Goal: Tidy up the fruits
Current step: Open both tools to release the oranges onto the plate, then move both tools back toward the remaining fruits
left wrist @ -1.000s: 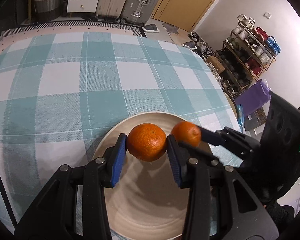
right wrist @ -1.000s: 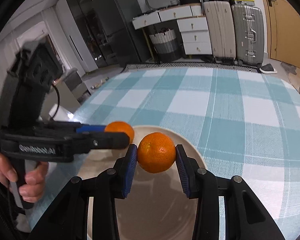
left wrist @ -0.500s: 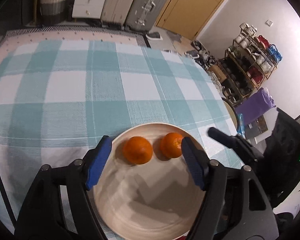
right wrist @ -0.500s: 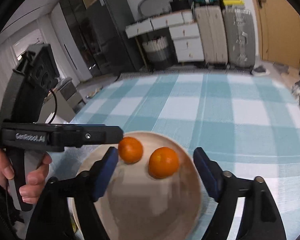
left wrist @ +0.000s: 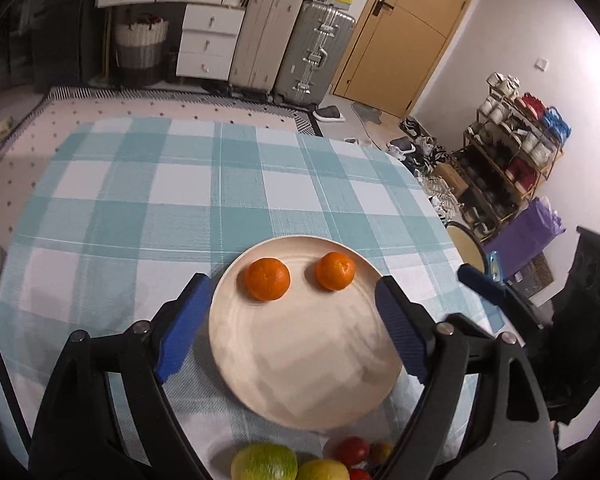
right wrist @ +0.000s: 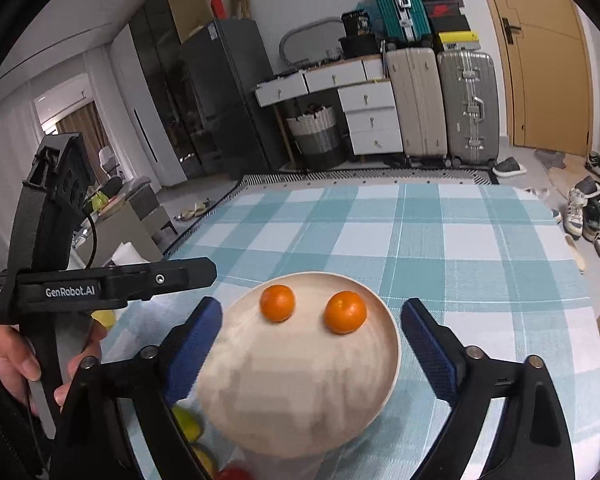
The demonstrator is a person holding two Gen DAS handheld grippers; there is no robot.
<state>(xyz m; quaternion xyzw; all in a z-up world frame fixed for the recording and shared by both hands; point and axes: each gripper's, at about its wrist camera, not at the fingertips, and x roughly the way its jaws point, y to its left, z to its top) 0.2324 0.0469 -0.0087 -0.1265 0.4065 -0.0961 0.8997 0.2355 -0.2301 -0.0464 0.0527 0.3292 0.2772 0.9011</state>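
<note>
Two oranges lie side by side on a cream plate (left wrist: 308, 364) on the checked tablecloth: the left orange (left wrist: 267, 279) and the right orange (left wrist: 335, 271). They also show in the right wrist view (right wrist: 277, 303) (right wrist: 345, 312) on the plate (right wrist: 300, 392). My left gripper (left wrist: 290, 324) is open and empty, raised above the plate's near side. My right gripper (right wrist: 310, 344) is open and empty, also raised over the plate. Green, yellow and red fruits (left wrist: 265, 462) lie at the table's near edge.
The right gripper's body (left wrist: 484, 286) sits to the right in the left wrist view; the left gripper's body (right wrist: 112, 284) and the hand holding it sit to the left in the right wrist view. Suitcases and drawers stand beyond the table's far edge.
Both grippers have opened and let go of their oranges, which now rest on the plate. Both grippers have pulled back and up from the plate.
</note>
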